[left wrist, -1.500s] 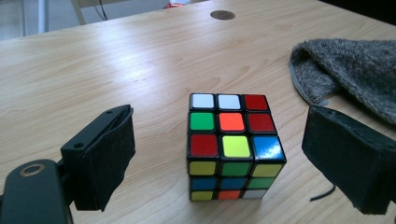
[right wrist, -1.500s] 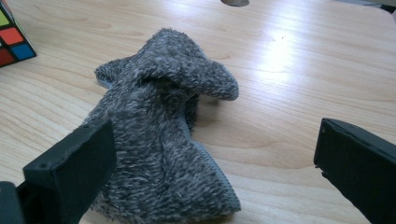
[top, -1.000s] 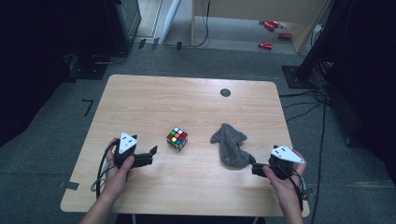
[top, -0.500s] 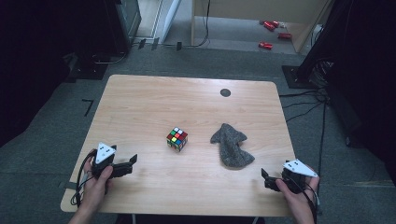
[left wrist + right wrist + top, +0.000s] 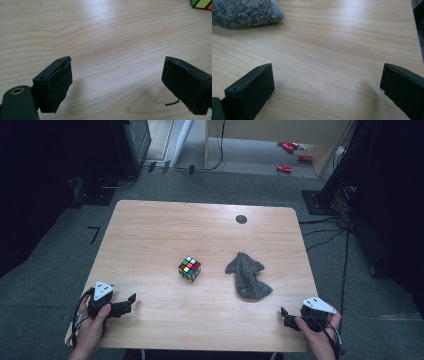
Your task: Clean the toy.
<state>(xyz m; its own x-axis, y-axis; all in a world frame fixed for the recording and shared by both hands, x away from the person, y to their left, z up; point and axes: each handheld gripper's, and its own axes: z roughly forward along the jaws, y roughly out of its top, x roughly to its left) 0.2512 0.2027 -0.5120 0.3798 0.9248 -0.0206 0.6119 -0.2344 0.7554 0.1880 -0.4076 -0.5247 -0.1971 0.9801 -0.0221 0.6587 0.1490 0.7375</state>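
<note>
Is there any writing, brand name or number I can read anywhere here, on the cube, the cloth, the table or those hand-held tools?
None can be read.
Multicoloured puzzle cube: plain coloured squares, no print.
Grey fuzzy cloth: no label in sight.
Light wooden table: only a round black dot, no lettering.
Left gripper and right gripper: black jaws and grey plates, no markings.
Red objects on the floor: too small to tell.

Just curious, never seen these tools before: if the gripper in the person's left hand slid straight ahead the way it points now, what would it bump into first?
Probably nothing soon: the left gripper points across bare table. The puzzle cube seems just off its line, though depth is unclear.
</note>
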